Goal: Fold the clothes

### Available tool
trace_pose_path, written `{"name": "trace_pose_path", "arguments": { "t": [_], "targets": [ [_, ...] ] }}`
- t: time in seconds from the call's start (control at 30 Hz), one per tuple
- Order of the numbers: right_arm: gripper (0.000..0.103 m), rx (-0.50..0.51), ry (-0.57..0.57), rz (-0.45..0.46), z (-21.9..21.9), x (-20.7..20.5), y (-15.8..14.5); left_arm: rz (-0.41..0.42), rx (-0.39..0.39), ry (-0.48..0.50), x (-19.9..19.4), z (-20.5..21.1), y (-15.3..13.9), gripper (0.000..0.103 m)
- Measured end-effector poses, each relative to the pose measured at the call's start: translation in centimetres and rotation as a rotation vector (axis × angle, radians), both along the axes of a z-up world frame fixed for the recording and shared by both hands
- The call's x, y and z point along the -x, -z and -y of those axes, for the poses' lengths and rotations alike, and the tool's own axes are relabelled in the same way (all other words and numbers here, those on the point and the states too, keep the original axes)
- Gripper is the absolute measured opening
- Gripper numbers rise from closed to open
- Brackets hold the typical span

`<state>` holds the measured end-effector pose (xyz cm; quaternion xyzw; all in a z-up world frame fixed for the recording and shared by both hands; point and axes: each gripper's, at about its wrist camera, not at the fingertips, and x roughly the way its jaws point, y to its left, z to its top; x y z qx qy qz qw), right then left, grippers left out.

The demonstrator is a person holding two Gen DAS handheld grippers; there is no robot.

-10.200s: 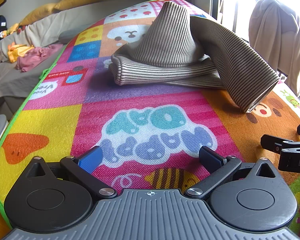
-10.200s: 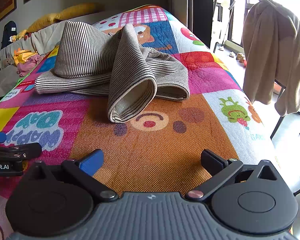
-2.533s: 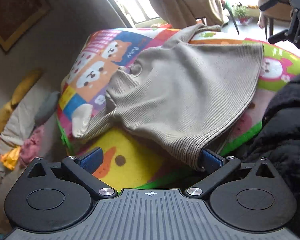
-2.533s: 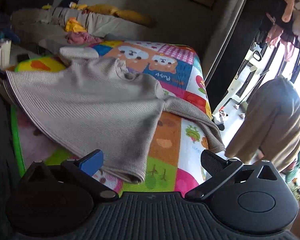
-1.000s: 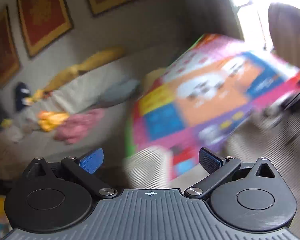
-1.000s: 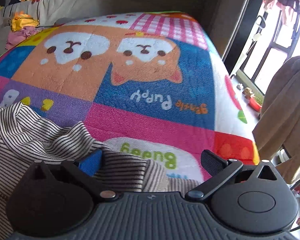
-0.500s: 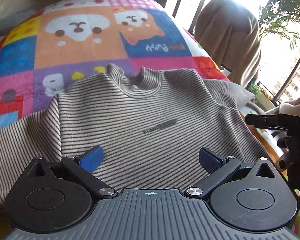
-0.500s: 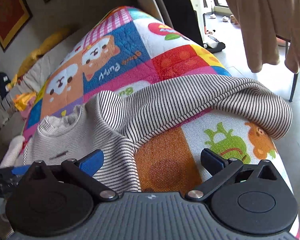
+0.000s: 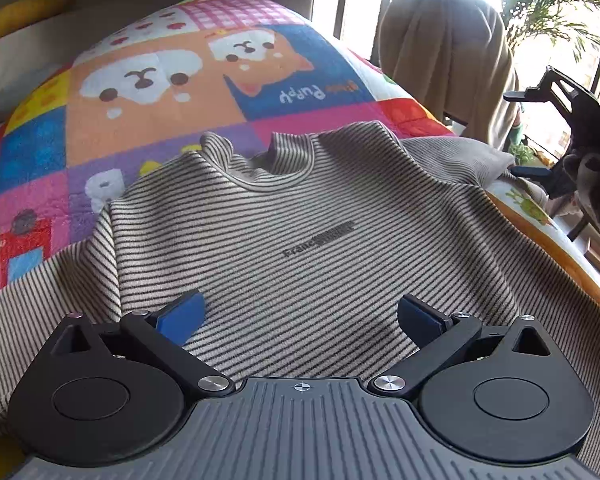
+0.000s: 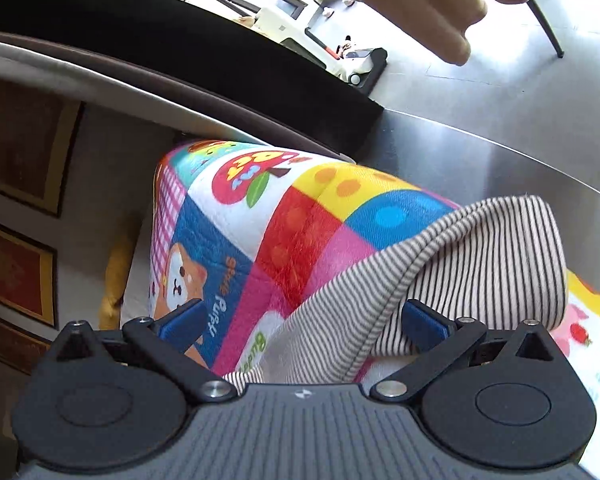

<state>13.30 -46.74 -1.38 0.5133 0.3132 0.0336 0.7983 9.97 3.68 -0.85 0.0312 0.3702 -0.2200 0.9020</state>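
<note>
The striped sweater (image 9: 312, 240) now lies face up and spread on the colourful play mat (image 9: 148, 92), its collar toward 12 o'clock in our left wrist view and the small printed logo readable across the chest; ten seconds ago it was a crumpled heap, so the flattening step looks done and folding can begin. Half a second ago our right view took in the whole mat from above; now it has dropped low and rolled sideways, with the right sleeve (image 10: 480, 256) bunched at 3 o'clock and the fabric running down between the fingers. Our right tongs (image 10: 302, 324) stand wide apart around that cloth without pinching it, which we read as lining up to take the sleeve for the first fold inward. Our left tongs (image 9: 300, 316) hover spread open over the lower chest, gripping nothing. The left sleeve trails off toward 8 o'clock. Beyond the mat, a beige cloth draped over a chair (image 9: 448, 60) sits at 1 o'clock by the window.
</note>
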Motion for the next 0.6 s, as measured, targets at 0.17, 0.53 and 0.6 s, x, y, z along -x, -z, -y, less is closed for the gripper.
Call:
{"name": "trace_pose_path", "arguments": {
  "t": [0.17, 0.53, 0.6],
  "targets": [
    [0.103, -0.004, 0.01, 0.008, 1.2, -3.5, 2.0, 0.007, 0.016, -0.003, 0.0, -0.2, 0.0, 0.103],
    [0.103, 0.074, -0.721, 0.598, -16.2, -0.9, -11.9, 0.022, 0.026, -0.01, 0.3, -0.4, 0.0, 0.103],
    [0.103, 0.263, -0.809, 0.611, -19.3, 1.4, -12.6, 0.02, 0.049, -0.013, 0.4, -0.7, 0.0, 0.103]
  ]
}}
